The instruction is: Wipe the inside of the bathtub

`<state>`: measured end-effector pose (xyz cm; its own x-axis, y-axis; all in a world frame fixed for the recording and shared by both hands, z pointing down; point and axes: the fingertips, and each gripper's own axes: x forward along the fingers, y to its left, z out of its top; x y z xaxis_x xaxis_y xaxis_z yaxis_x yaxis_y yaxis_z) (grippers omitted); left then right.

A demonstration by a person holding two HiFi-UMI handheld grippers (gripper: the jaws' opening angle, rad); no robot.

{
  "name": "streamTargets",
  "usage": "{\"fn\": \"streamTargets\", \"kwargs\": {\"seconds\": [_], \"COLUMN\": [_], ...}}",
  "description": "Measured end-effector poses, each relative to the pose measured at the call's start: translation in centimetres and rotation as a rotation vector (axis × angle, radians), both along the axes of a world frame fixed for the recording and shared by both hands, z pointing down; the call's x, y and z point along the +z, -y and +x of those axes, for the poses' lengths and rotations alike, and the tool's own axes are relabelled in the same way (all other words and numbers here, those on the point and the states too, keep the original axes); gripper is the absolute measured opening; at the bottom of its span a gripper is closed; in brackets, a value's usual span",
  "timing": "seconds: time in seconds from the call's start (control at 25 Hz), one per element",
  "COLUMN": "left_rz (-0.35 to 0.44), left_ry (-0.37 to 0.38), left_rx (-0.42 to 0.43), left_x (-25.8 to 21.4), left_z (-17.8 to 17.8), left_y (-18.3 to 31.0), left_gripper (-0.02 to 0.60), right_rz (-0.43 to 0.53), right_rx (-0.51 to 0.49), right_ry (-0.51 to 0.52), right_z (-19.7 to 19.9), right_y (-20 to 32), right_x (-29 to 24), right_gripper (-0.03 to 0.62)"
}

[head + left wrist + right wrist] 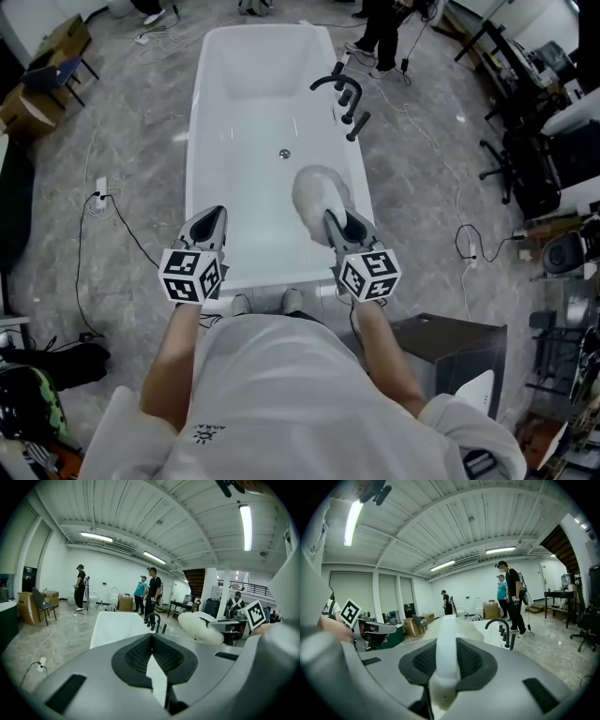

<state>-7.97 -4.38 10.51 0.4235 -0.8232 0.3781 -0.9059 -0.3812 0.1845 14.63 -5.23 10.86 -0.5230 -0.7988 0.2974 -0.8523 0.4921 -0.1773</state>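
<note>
**A:** Where is the tub?

**B:** The bathtub runs up the middle of the head view, its near end just above my two grippers. The drain sits mid-basin. The black faucet stands on the rim toward the upper right.

**A:** What are you wiping with?

**B:** A fluffy white pad, just right of frame centre, over the lower right part of the basin. My right gripper is clenched on its white strip, and the right gripper view shows that strip pinched between the jaw pads. In the left gripper view the pad sits above the rim, so I judge it is in the air and not pressed to the wall.

**A:** And the left?

**B:** My left gripper is at lower left of centre, by the near left rim. Its jaws are closed on each other with nothing between them.

**A:** How far along are you?

**B:** I can't tell. The basin looks evenly white and bare. That fits a pad about to go down as well as one just lifted out.

**A:** What makes a good wipe here?

**B:** I'd say a firm clamp, so the strip doesn't slip. The pad's broad face should lie flat on the wall, and the strokes should overlap along the basin. I'd go carefully round the drain and under the faucet. The left gripper should stay clear of the pad's path.
</note>
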Motion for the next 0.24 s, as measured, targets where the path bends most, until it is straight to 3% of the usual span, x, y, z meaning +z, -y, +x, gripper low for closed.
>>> {"fn": "streamTargets", "kwargs": {"seconds": [0.24], "left_rz": [-0.001], "left_ry": [0.001], "left_rx": [-0.004], "left_x": [-0.39], "left_z": [0.57], "left_y": [-0.02], "left_gripper": [0.011], "right_rz": [0.006], "right_rx": [-0.015], "right_ry": [0.008], "right_z": [0.16], "right_y": [0.43], "right_x": [-0.56], "right_gripper": [0.098]}}
